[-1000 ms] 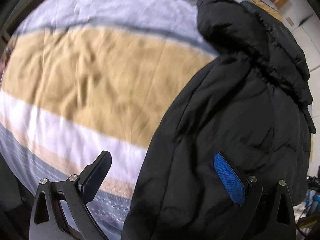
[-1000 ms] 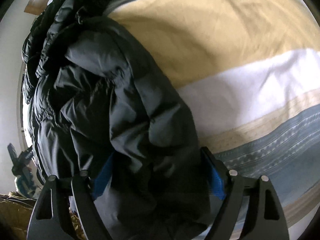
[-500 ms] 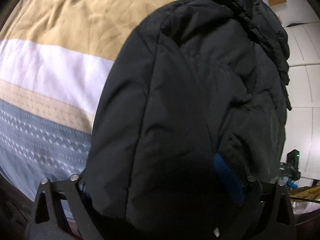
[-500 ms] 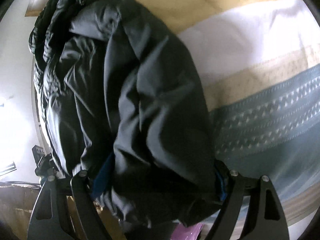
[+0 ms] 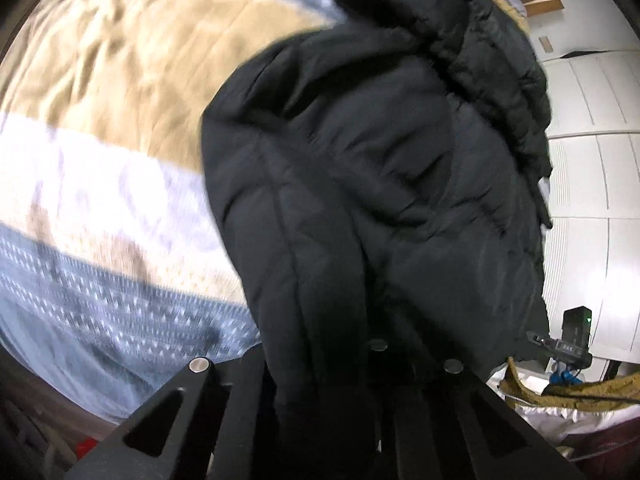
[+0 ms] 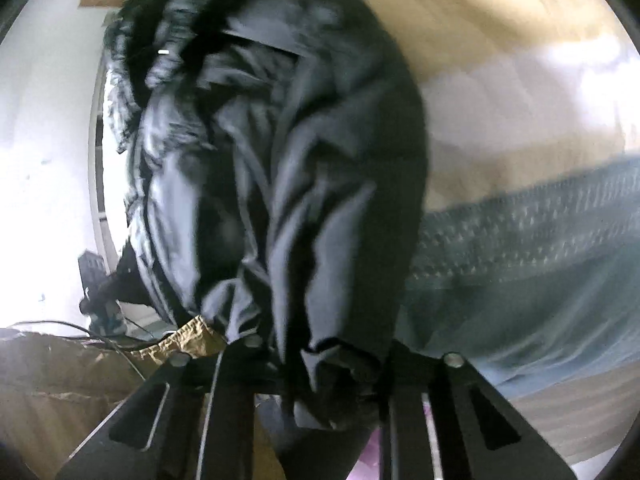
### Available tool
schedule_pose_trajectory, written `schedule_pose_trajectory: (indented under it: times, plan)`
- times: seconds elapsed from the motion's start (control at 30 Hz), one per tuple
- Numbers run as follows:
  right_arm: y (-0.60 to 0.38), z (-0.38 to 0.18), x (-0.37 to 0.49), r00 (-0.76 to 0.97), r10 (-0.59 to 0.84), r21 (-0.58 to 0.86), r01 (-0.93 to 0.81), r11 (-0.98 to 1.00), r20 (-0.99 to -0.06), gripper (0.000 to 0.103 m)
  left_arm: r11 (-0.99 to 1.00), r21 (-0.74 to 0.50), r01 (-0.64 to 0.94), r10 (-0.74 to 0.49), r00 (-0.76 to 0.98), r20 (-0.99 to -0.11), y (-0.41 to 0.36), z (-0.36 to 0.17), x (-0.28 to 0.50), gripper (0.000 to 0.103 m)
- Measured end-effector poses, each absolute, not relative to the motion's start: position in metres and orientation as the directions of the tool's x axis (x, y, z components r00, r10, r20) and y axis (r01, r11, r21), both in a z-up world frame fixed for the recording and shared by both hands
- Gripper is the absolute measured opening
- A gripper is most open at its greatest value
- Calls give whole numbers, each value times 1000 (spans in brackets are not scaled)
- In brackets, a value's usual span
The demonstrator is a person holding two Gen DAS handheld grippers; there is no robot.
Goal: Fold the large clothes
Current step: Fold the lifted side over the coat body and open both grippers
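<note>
Lying crumpled on a striped bed (image 5: pixel 100 184), one black quilted puffer jacket (image 5: pixel 380 184). Left hand-held gripper (image 5: pixel 320 368) and right hand-held gripper (image 6: pixel 320 360), two in all, both clamp its hem.

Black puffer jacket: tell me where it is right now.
The black puffer jacket fills the centre-right of both wrist views, lying on the striped bedspread, its near edge pinched in both grippers.

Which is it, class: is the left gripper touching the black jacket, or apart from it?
Touching. The left wrist view shows the left gripper closed on the black jacket, the fabric pinched between its jaws.
</note>
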State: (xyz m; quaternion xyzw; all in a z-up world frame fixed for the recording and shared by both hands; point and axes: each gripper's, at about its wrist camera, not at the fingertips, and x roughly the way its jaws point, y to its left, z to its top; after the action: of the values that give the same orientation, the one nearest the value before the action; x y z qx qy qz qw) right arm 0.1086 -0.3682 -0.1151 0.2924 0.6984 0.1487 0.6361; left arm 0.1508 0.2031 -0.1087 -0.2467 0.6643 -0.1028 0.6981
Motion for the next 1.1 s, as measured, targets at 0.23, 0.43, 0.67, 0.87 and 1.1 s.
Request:
schedule_pose_trajectory:
  times: [0.23, 0.43, 0.67, 0.87, 1.1]
  plan:
    - [-361, -42, 161, 118, 532, 542, 82, 836, -839, 13, 858, -500, -118, -469, 215, -857, 196, -56, 213, 8]
    - [-385, 14, 223, 241, 465, 474, -25, 880, -852, 13, 840, -528, -122, -471, 316, -823, 203, -13, 262, 8]
    - [-394, 60, 285, 358, 369, 384, -31, 923, -858, 12, 802, -561, -204, -458, 393, -797, 217, 11, 315, 8]
    - [-407, 87, 333, 460, 349, 419, 56, 906, -817, 13, 746, -614, -257, -464, 461, -756, 237, 35, 352, 8]
    - [-421, 84, 398, 489, 334, 463, 168, 870, -805, 13, 685, -646, -336, -476, 465, -746, 242, 26, 409, 9]
